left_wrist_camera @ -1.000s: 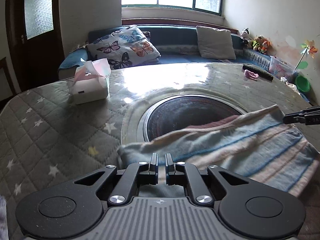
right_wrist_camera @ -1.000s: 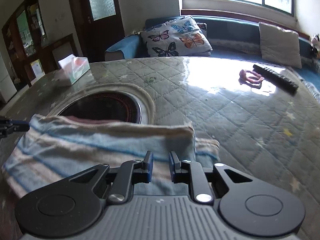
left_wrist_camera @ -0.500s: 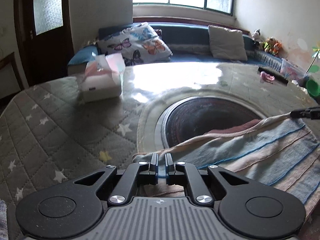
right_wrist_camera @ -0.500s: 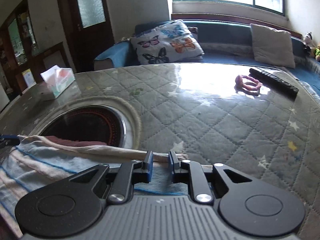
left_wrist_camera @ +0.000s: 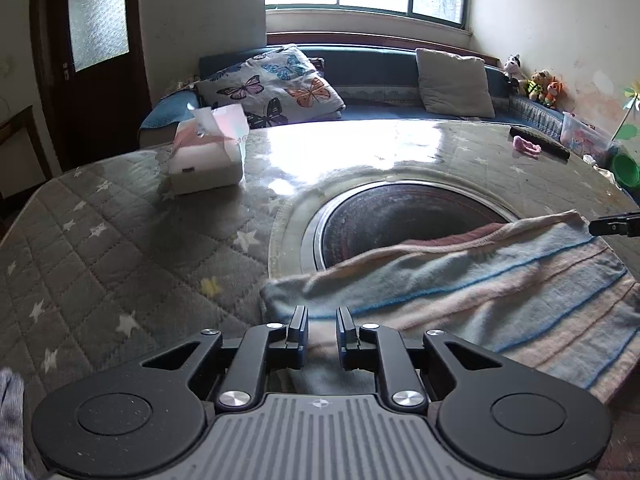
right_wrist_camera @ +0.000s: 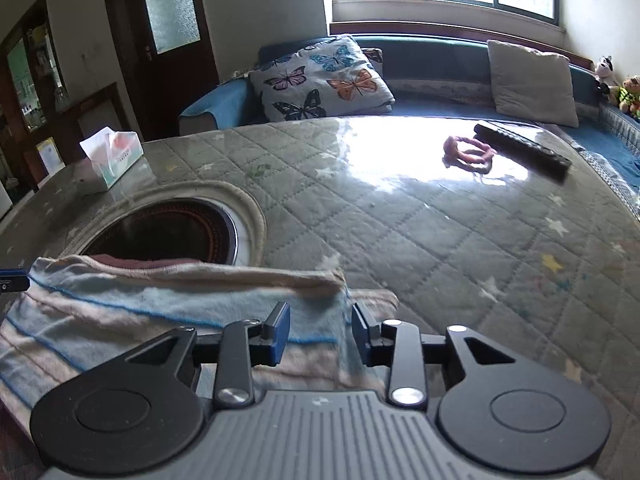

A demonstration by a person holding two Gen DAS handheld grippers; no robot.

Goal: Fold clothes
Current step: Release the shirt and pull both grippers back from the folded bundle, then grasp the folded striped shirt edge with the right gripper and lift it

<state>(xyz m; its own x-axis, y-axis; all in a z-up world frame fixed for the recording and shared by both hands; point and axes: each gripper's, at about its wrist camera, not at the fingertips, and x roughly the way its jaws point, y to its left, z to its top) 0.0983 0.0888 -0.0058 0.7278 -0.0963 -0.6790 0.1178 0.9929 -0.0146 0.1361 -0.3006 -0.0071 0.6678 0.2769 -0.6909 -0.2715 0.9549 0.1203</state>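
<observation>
Towel (left_wrist_camera: 460,300): striped blue, pink and cream, folded, lying flat on the bench (left_wrist_camera: 120,248) at its near edge. Long axis runs side to side across both views; in the left wrist view it spans from lower centre to the right edge, in the right wrist view (right_wrist_camera: 140,320) from the left edge to lower centre. Far folded edge overlaps the rim of the dark round inset (left_wrist_camera: 400,220) at mid-frame.

Left hand-held gripper (left_wrist_camera: 322,330): bottom centre, jaws a narrow gap apart over the towel's left end; whether they pinch cloth cannot be told.

Right hand-held gripper (right_wrist_camera: 321,334): bottom centre, jaws spread wide, straddling the towel's right end without clamping it. Its tip also shows at the right edge of the left wrist view (left_wrist_camera: 616,225), beside the towel's far corner.

Tissue box (left_wrist_camera: 206,160): upper left, well apart from the towel.

Remote (right_wrist_camera: 522,150) and pink band (right_wrist_camera: 468,152): upper right, touching or nearly so.

Butterfly cushion (right_wrist_camera: 320,78): on the sofa behind.
</observation>
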